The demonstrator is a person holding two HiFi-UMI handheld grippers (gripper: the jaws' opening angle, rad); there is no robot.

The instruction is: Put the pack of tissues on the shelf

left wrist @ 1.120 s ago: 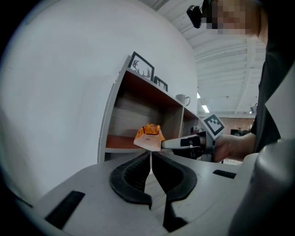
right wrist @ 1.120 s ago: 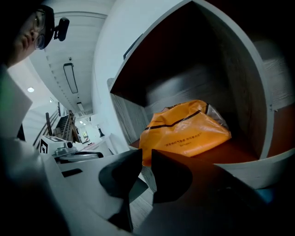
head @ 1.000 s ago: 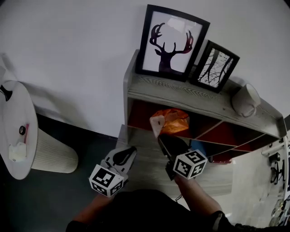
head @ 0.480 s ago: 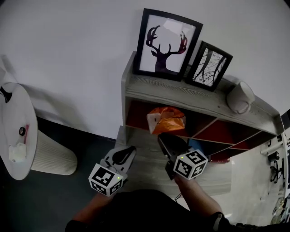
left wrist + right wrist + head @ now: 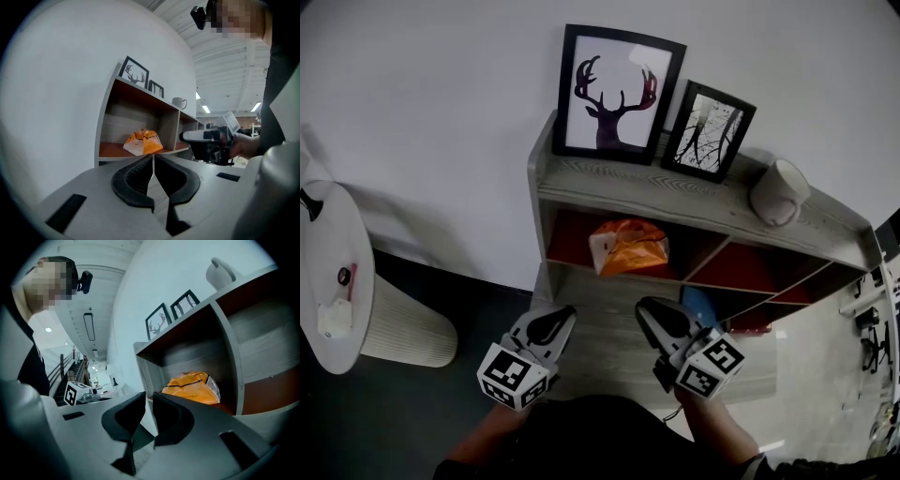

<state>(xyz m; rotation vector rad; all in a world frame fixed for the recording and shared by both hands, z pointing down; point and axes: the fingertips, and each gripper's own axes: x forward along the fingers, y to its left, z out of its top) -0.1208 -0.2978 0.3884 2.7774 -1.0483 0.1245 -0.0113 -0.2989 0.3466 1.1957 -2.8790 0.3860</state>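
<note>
The orange pack of tissues [image 5: 628, 248] lies in the left upper compartment of the grey wooden shelf [image 5: 675, 202], with nothing touching it. It also shows in the left gripper view as the pack [image 5: 143, 142] and in the right gripper view as the pack [image 5: 191, 387]. My right gripper [image 5: 645, 307] hangs in front of the shelf, short of the pack. Its jaws stand slightly apart and are closing, with nothing between them [image 5: 149, 397]. My left gripper [image 5: 565, 312] is lower left of the pack, shut and holding nothing [image 5: 153, 157].
On the shelf top stand a framed deer picture [image 5: 619, 94], a smaller tree picture [image 5: 708, 131] and a pale mug [image 5: 778, 192]. A blue thing [image 5: 703, 305] sits in a lower compartment. A round white table [image 5: 333, 272] and a ribbed bin [image 5: 394, 323] are at the left.
My right gripper has drawn back from the pack toward me, and the pack stays in the compartment. The left gripper has hardly moved.
</note>
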